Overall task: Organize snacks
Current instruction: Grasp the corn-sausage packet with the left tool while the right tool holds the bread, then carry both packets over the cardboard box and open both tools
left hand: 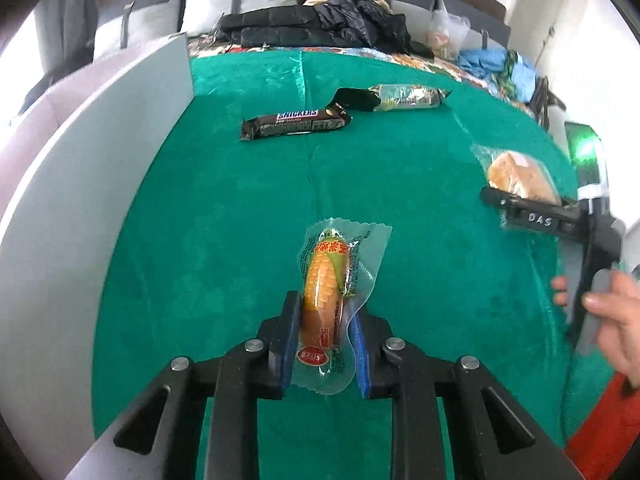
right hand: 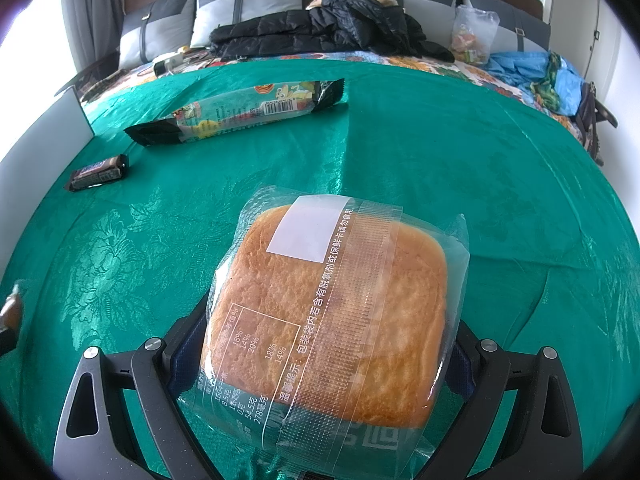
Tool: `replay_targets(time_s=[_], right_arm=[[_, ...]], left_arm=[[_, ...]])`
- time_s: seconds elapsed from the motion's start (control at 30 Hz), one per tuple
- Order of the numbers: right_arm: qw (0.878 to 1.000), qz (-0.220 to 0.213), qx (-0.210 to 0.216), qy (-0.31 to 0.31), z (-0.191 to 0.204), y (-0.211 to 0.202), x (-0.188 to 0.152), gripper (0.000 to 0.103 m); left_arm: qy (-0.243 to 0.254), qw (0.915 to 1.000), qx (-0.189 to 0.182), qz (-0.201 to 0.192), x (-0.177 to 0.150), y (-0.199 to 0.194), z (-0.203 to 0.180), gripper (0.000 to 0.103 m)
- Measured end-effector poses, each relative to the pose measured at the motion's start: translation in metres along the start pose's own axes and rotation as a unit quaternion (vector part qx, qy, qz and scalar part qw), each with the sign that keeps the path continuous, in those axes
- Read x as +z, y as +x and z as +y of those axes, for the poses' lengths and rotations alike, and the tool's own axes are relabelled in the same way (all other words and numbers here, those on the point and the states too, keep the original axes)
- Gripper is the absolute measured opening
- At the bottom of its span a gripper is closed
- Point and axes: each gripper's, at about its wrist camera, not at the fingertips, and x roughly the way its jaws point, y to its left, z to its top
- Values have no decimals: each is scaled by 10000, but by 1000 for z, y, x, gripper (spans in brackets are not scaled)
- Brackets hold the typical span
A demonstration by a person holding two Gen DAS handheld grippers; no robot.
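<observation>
There are four snacks on the green cloth [left hand: 224, 208]: one corn snack [left hand: 326, 280], one bread [right hand: 328, 312], one Snickers [left hand: 294, 122] and one long pack [left hand: 404, 97].

The left gripper [left hand: 326, 344] is clenched on the corn snack. Its two blue pads [left hand: 291, 340] press the bag from both sides. The corn snack sits low in the middle of the left view and points up the frame.

The right gripper [right hand: 320, 364] is grasping the bread. A finger shows at each side of the clear bag, low in the right view. The bread fills the middle and bottom of that frame. In the left view the same bread sits at the right edge, with one hand [left hand: 612, 312] below it on the tool.

The Snickers lies in the upper middle of the left view. The long pack lies just past it, to the upper right, with a small gap between them. In the right view the long pack is in the upper left, and the Snickers is at the far left.

One white wall [left hand: 100, 152] runs along the left edge of the cloth. One black coat [right hand: 328, 24] lies at the top, past the far edge of the cloth. The middle of the cloth, between the held snacks and the two far ones, is open green.
</observation>
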Motion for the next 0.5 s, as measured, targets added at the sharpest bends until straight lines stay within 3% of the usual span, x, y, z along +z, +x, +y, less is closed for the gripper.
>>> replay_targets(time_s=[0.17, 0.27, 0.33, 0.37, 0.5], right_arm=[[10000, 80, 18, -8, 0, -1, -1, 97], [9980, 593, 200, 61, -2, -7, 5, 94], [9972, 451, 517, 283, -8, -20, 2, 92], [9974, 383, 547, 273, -8, -27, 2, 81], [9967, 216, 745, 236, -4, -57, 4, 79]], left_arm=[[-350, 9991, -250, -63, -7, -12, 5, 23], [-514, 9974, -461, -217, -7, -26, 10, 23], [-599, 9963, -554, -277, -7, -34, 14, 23], [-630, 9958, -588, -296, -7, -36, 15, 23], [-788, 9929, -763, -471, -9, -58, 21, 23]])
